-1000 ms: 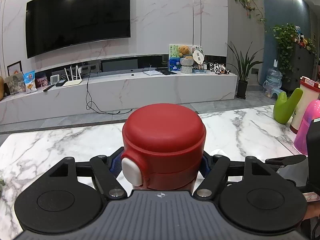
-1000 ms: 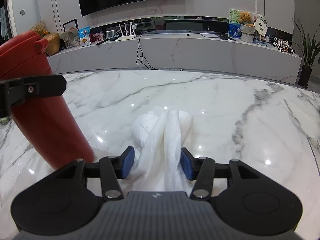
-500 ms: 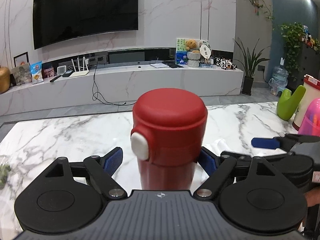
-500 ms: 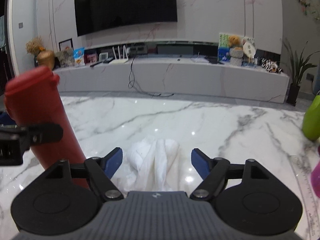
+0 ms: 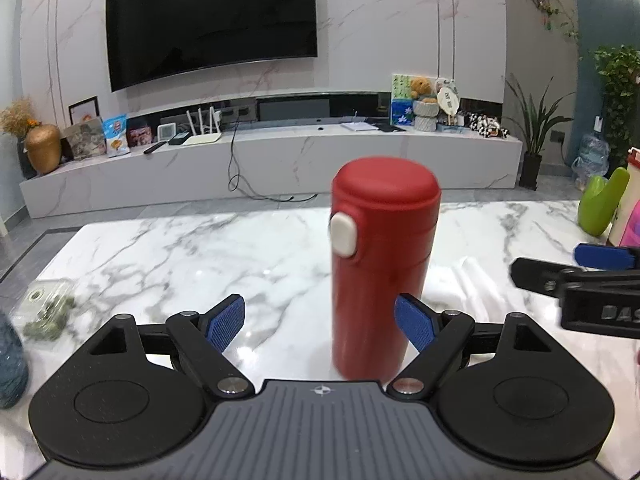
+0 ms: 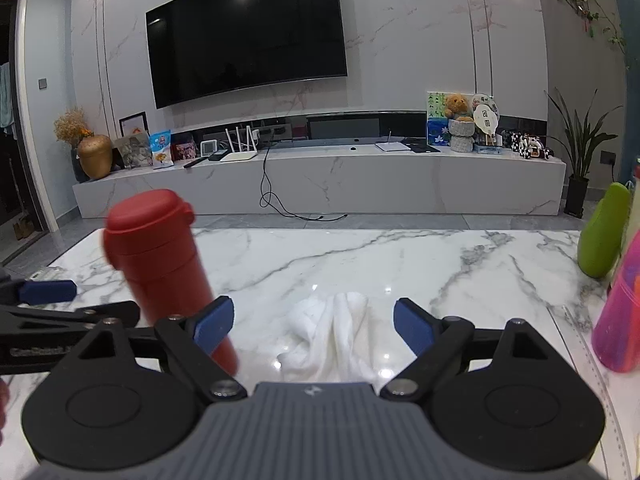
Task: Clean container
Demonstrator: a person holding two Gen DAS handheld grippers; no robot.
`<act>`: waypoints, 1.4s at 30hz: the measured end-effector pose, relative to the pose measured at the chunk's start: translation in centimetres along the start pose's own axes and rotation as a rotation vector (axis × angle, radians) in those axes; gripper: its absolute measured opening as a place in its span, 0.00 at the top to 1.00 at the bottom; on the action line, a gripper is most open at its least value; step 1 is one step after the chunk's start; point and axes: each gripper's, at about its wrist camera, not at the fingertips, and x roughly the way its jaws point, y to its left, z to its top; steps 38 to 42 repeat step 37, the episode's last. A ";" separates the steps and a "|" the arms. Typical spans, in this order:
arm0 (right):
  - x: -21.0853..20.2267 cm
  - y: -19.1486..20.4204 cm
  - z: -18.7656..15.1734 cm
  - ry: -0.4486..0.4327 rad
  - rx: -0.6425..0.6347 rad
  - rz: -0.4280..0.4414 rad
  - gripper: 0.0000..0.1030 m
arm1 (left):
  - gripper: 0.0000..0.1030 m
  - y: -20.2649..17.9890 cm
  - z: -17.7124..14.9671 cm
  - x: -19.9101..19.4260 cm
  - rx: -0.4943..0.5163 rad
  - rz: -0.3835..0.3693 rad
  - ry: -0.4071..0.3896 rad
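Note:
A red flask (image 5: 382, 264) with a white button stands upright on the marble table (image 5: 180, 248). My left gripper (image 5: 320, 322) is open just short of it. The right pad overlaps the flask's base in the picture and the left pad is well clear. A crumpled white cloth (image 6: 336, 332) lies on the table, seen in the right wrist view. My right gripper (image 6: 314, 324) hovers over the cloth with its jaws opening and neither pad pressing on it. The flask (image 6: 160, 256) is to its left.
At the table's right end stand a green object (image 5: 600, 208), a pink bottle (image 6: 620, 312) and a white tub with a red rim (image 5: 632, 196). A clear bag of greenish bits (image 5: 48, 312) and a blue item (image 5: 10, 364) sit at the left.
The left gripper opened off the flask and drew back; the flask stands alone. The right gripper let go of the cloth, widened, and rose back from it.

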 end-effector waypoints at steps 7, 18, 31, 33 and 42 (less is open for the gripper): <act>-3.5 0.6 -2.1 0.024 0.011 0.006 0.13 | 0.20 0.1 -1.3 -1.4 -0.049 0.021 0.026; -5.0 -0.8 -4.1 0.060 0.022 -0.042 0.13 | 0.20 -1.3 -4.2 -2.4 -0.046 0.022 0.072; -4.3 -1.0 -4.4 0.078 0.017 -0.053 0.13 | 0.20 -1.6 -5.1 -1.9 -0.032 0.021 0.121; -4.1 -1.0 -4.4 0.083 0.018 -0.052 0.13 | 0.20 -1.4 -5.1 -1.8 -0.041 0.020 0.124; -3.8 -0.9 -4.5 0.093 0.013 -0.051 0.13 | 0.20 -1.3 -5.0 -1.9 -0.056 0.023 0.117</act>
